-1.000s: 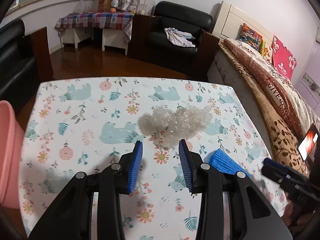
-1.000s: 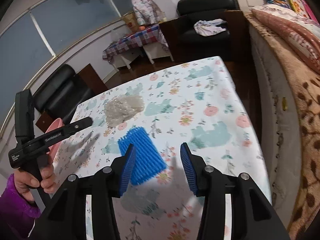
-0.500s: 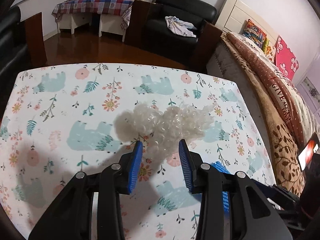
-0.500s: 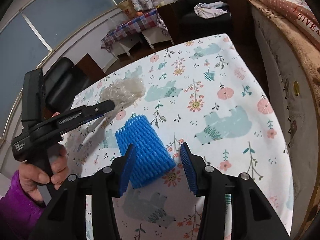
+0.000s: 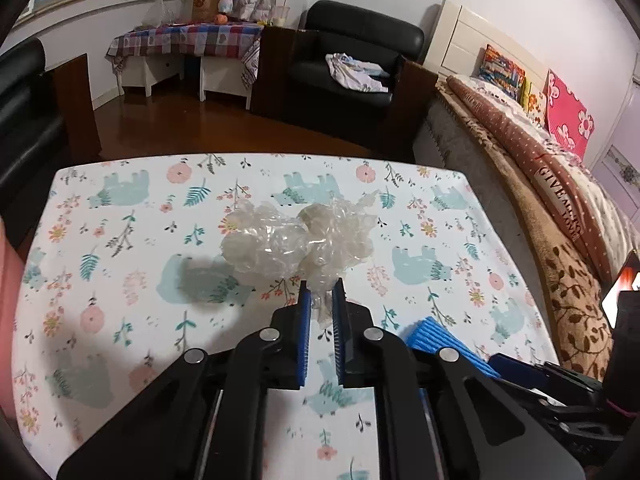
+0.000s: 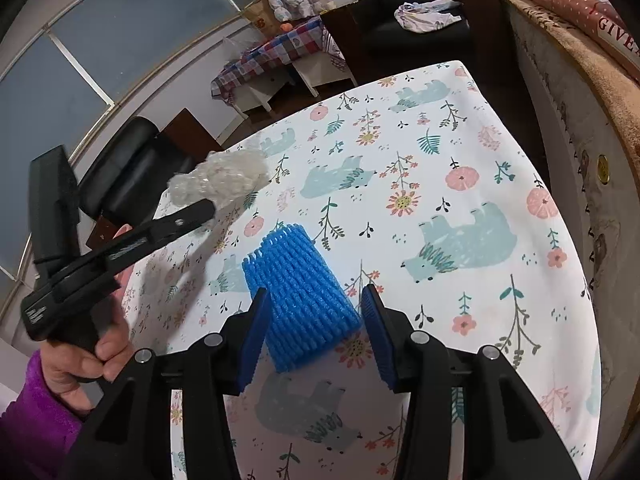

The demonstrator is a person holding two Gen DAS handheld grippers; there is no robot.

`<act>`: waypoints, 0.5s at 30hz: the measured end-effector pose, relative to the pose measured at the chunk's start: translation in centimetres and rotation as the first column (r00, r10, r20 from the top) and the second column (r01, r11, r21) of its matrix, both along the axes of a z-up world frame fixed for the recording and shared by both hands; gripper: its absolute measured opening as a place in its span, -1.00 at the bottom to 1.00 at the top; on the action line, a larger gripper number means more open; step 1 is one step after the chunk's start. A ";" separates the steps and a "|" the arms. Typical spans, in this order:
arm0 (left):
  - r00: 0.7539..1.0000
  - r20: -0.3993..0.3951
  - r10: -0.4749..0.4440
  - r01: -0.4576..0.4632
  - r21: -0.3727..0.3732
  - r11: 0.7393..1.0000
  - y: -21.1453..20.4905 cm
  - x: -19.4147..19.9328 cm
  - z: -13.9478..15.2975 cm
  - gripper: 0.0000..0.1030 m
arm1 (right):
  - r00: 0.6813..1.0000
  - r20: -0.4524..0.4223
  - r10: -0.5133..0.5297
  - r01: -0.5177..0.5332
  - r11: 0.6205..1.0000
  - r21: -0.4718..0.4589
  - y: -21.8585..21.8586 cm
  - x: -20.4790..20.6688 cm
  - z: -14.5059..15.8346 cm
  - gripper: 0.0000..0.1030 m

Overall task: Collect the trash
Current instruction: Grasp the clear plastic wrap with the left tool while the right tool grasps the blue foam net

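Observation:
My left gripper [image 5: 320, 292] is shut on the near end of a crumpled clear bubble wrap [image 5: 296, 240] and holds it lifted above the floral tablecloth [image 5: 120, 248]. It casts a shadow to its left. In the right wrist view the wrap [image 6: 220, 180] hangs from the left gripper [image 6: 208, 210]. A blue foam net sleeve [image 6: 300, 296] lies on the cloth. My right gripper [image 6: 314, 306] is open with its jaws on either side of the sleeve's near end. The sleeve also shows in the left wrist view [image 5: 436, 336].
A pink object [image 5: 6, 280] stands at the table's left edge. A bed [image 5: 560, 200] runs along the right side. A black armchair [image 5: 352, 68] and a low table with a checked cloth [image 5: 188, 40] stand beyond the table's far edge.
My left gripper closed on the bubble wrap and raised it off the cloth. My right gripper moved forward so its open jaws straddle the blue sleeve.

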State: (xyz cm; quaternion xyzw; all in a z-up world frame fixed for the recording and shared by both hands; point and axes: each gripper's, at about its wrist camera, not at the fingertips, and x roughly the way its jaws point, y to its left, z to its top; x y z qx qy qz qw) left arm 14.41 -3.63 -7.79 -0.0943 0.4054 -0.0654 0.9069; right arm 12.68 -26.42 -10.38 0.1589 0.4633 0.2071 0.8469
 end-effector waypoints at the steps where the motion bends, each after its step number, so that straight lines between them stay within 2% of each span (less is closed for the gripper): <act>1: 1.000 0.002 0.002 -0.002 0.000 1.000 0.0 -0.3 0.3 -0.82 | 1.000 0.001 0.002 -0.002 1.000 -0.003 0.0 -0.1 0.0 -0.07; 5: 1.000 0.025 0.017 -0.017 0.013 1.000 0.7 -2.2 1.5 -0.82 | 1.000 0.014 0.018 -0.018 0.999 -0.040 0.7 -0.3 0.1 -0.06; 12: 0.997 0.058 0.049 -0.049 0.000 0.999 2.1 -4.9 3.0 -0.82 | 0.997 0.049 0.056 -0.047 0.986 -0.162 3.0 -1.1 0.4 -0.07; 15: 0.996 0.072 0.060 -0.060 0.001 0.998 2.7 -5.8 3.4 -0.82 | 0.995 0.059 0.080 -0.067 0.979 -0.194 3.7 -1.4 0.4 -0.12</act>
